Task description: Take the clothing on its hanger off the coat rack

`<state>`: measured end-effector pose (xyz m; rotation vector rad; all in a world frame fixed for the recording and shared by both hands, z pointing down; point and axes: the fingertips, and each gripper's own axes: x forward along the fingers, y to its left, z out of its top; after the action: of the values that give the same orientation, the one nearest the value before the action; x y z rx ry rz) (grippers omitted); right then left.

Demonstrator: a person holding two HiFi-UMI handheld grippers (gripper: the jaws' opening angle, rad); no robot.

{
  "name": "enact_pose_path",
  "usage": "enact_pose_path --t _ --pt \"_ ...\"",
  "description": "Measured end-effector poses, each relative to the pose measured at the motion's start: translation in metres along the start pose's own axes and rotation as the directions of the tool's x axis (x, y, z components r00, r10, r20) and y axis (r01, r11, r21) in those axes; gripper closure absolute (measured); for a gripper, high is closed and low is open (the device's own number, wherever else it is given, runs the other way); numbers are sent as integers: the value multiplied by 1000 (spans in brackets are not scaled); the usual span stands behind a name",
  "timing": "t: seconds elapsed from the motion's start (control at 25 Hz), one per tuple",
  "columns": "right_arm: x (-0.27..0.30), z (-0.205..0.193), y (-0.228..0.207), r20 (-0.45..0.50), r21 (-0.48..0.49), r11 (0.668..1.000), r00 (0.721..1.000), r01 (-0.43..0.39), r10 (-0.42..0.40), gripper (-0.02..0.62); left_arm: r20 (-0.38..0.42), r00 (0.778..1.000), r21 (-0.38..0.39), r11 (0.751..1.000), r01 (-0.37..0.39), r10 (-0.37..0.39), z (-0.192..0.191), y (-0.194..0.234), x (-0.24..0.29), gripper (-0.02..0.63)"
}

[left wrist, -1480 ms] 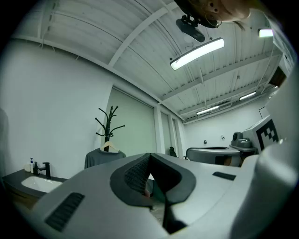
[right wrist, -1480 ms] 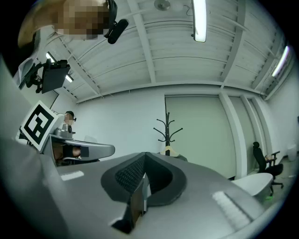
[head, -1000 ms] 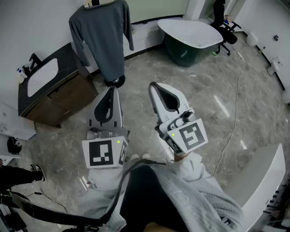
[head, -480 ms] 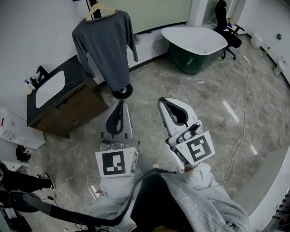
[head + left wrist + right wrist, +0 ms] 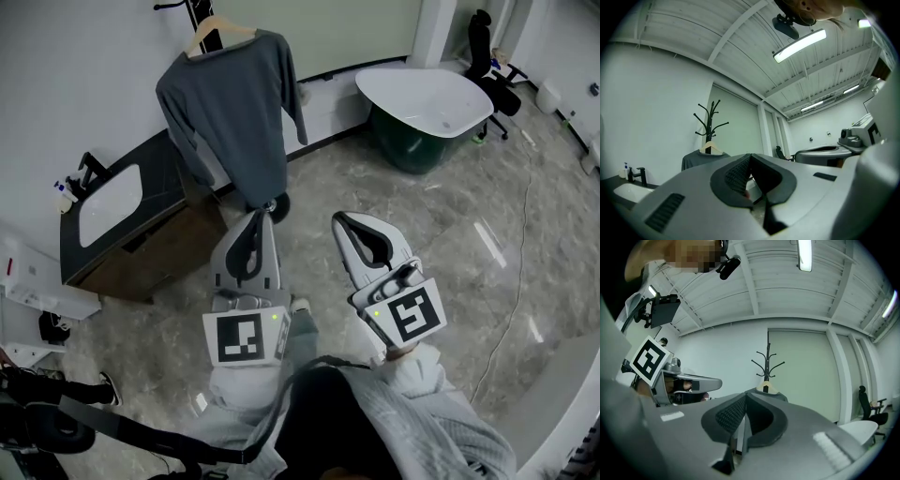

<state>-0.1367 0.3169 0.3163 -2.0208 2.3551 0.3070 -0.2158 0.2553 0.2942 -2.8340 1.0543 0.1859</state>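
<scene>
1. While both pairs of jaws sit pressed together on nothing, the left gripper (image 5: 257,220) and right gripper (image 5: 347,221) point side by side, nearly level, toward the far wall.
2. Ahead and above them hangs the grey shirt (image 5: 239,117) on its wooden hanger (image 5: 220,26), hooked on the black coat rack (image 5: 708,123).
3. The shirt drops straight down, and the hanger's bar lies crosswise to both grippers.
4. The left gripper looks nearer, its tip showing just under the hem, while the right sits off to the shirt's right. Both likely need to rise and open.

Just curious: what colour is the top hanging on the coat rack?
Dark grey; the top shows best in the head view.
</scene>
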Motion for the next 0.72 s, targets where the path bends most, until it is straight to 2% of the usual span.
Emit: enact_pose_path --t 0.28,0.52,0.72 --pt "126 1 -48 28 -49 999 1000 5 -4 592 40 999 18 1000 12 -13 2 80 108 601" --pt "195 -27 -89 -15 -42 999 1000 23 -23 592 2 1000 16 1000 8 -8 -23 121 176 601" --pt "257 -62 -127 -42 -11 1000 999 -14 13 592 -44 998 33 999 -42 43 -52 153 234 601"
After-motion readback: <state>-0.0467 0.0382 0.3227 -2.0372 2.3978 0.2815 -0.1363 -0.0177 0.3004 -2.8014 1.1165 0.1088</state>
